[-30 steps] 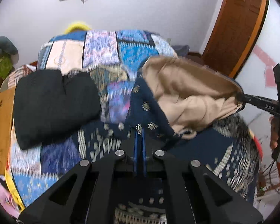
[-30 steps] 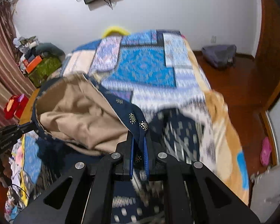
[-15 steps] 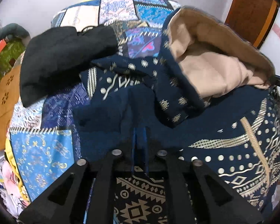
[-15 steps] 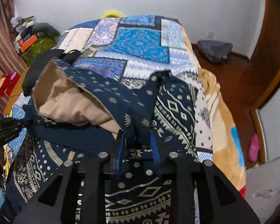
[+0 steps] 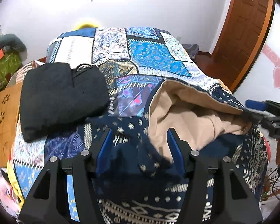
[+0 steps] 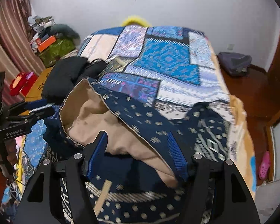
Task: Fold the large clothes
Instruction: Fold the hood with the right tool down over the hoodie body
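Note:
A large navy patterned garment (image 5: 136, 169) with a tan lining (image 5: 188, 117) lies folded over at the near end of the bed. It also shows in the right wrist view (image 6: 151, 119), lining (image 6: 95, 117) turned up. My left gripper (image 5: 140, 141) is open just above the cloth, its blue pads (image 5: 105, 145) wide apart. My right gripper (image 6: 138, 149) is open too, its pads (image 6: 174, 149) straddling the folded edge without holding it. Each gripper shows at the edge of the other's view.
A patchwork blue quilt (image 5: 149, 56) covers the bed. A folded black garment (image 5: 59, 95) lies on its left side. Clutter and a green box (image 6: 54, 50) stand to the left; a wooden door (image 5: 244, 31) and a dark bag (image 6: 233, 63) on the floor are to the right.
Both grippers were shut on the navy garment while laying it over itself. Both have now opened and released the cloth, which rests on the bed.

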The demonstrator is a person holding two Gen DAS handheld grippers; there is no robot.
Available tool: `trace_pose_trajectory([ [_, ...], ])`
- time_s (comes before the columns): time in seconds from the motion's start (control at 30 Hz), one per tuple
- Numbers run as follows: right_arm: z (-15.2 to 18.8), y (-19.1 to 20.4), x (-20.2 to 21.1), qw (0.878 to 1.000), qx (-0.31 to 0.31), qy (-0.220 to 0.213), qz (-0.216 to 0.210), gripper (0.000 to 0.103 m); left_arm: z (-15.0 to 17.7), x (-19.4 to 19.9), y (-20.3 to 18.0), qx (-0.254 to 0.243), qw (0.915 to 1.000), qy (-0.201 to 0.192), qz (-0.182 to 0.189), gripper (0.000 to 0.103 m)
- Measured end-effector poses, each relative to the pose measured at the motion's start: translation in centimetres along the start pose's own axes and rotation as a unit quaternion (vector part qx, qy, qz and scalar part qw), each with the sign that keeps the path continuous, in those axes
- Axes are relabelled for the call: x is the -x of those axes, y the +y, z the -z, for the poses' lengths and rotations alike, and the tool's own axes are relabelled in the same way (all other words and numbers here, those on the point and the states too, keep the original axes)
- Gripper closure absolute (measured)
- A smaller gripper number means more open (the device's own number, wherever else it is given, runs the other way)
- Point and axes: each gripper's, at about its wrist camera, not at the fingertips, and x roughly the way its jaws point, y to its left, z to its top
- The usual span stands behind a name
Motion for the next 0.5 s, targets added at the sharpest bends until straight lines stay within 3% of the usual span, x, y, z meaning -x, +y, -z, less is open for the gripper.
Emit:
trace_pose_trajectory([
  [0.3, -1.6, -0.3, -5.1, 1.000, -0.002, 0.027, 0.004, 0.040, -2.0, -5.9, -0.4, -0.002, 0.9992, 0.034, 0.022, 0.044],
  [0.37, -1.9, -0.8, -5.4, 1.000, -0.009, 0.024, 0.006, 0.045, -2.3, -7.1, -0.3, 0.005, 0.9987, 0.039, 0.033, 0.045],
  [0.43, -2.2, -1.1, -5.9, 1.000, -0.012, 0.026, 0.005, 0.074, -2.7, -7.9, -0.2, 0.010, 0.9980, 0.043, 0.044, 0.050],
  [0.47, -2.4, -1.3, -6.1, 1.000, -0.015, 0.027, 0.002, 0.081, -2.9, -8.3, -0.3, 0.013, 0.9979, 0.040, 0.050, 0.065],
  [0.5, -2.5, -1.6, -6.2, 0.999, -0.023, 0.031, -0.005, 0.089, -3.2, -8.8, -0.2, 0.017, 0.9974, 0.037, 0.059, 0.074],
])
